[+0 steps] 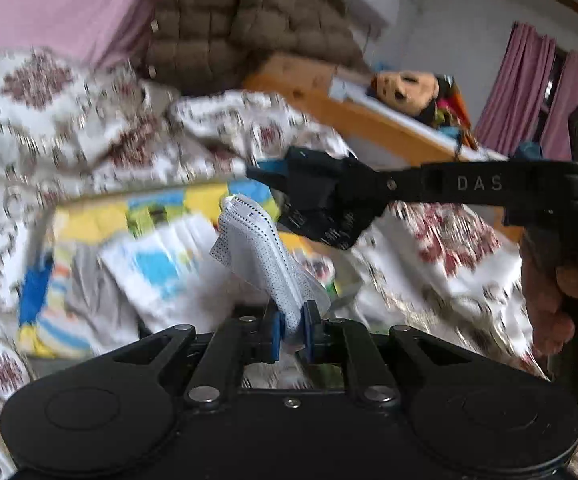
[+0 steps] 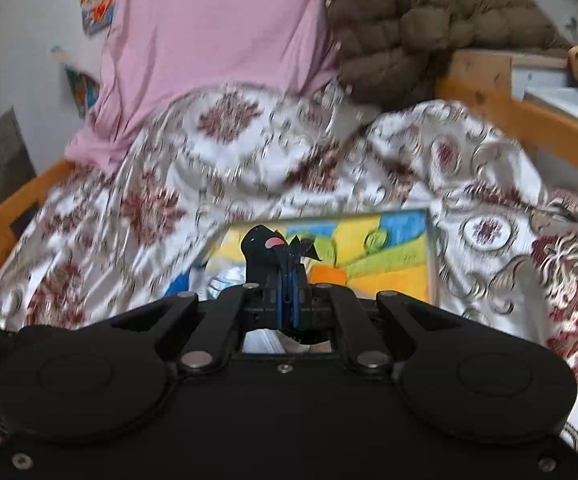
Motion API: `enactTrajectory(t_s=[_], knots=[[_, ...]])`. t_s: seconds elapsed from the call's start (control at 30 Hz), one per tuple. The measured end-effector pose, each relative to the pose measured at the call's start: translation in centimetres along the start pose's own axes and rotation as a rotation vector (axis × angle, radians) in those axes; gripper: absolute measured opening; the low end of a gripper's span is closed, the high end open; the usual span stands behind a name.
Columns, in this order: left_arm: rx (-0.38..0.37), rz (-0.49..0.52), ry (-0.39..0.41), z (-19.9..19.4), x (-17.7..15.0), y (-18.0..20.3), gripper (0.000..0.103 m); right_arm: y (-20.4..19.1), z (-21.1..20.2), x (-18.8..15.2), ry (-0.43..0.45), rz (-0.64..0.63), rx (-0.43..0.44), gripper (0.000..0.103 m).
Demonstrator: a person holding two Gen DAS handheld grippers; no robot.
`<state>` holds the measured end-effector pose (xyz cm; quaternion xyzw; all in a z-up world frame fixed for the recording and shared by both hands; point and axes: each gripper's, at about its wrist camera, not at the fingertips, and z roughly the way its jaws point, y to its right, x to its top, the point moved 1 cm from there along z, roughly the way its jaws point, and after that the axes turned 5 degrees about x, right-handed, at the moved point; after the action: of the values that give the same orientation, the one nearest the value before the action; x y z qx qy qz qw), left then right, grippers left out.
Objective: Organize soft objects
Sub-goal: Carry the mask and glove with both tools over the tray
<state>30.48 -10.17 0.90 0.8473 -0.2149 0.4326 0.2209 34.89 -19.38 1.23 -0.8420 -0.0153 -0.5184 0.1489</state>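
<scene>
Both views are pretty smeared, so only the near stuff reads well. The left hand-held gripper is pinching a white fabric piece with tiny dark dots between its blue pads. The cloth sticks up and away from the pads, lifted clear of the bed, with its free end folded over at the top. The jaws are nearly together, only the thickness of the fabric between them.

The right hand-held gripper has its blue pads pressed tight together on a small black fabric item with a pink patch, which pokes up just past the fingertips. In the left wrist view you can see that same black cloth hanging from the right one's tip, to the right of and a bit above the white piece, with a hand gripping the handle at the right edge.

Underneath both is a bright yellow, blue and green picture mat lying on a white bedspread with maroon floral medallions. Some other pale, striped fabrics sit on the mat, too blurry to identify. Behind: a pink sheet, a brown quilted puffer jacket, an orange wooden bed frame, and an orange spotted plush toy up on the ledge.
</scene>
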Motion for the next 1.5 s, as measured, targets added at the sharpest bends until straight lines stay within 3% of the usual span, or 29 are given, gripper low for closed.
enactTrajectory(t_s=[0.17, 0.3, 0.47, 0.97, 1.27, 1.43, 1.5], knots=[[0.048, -0.015, 0.123, 0.6, 0.9, -0.5, 0.011, 1.2, 0.5, 0.1, 0.057, 0.005, -0.075, 0.000], [0.105, -0.050, 0.159, 1.9, 1.1, -1.4, 0.011, 2.6, 1.4, -0.7, 0.055, 0.032, -0.126, 0.000], [0.171, -0.100, 0.141, 3.5, 0.6, -2.8, 0.011, 3.7, 2.8, -2.1, 0.014, 0.082, -0.154, 0.000], [0.201, -0.175, 0.025, 6.9, -0.2, -4.8, 0.012, 4.9, 8.9, -5.6, -0.148, 0.168, -0.216, 0.000], [0.211, -0.184, -0.006, 8.1, -0.5, -5.0, 0.013, 6.0, 10.6, -6.7, -0.191, 0.188, -0.270, 0.001], [0.206, -0.196, -0.005, 7.8, -0.4, -5.0, 0.017, 6.7, 10.9, -7.0, -0.193, 0.211, -0.271, 0.005], [0.209, -0.194, -0.005, 7.8, -0.3, -5.0, 0.018, 6.6, 10.8, -6.9, -0.192, 0.214, -0.268, 0.012]])
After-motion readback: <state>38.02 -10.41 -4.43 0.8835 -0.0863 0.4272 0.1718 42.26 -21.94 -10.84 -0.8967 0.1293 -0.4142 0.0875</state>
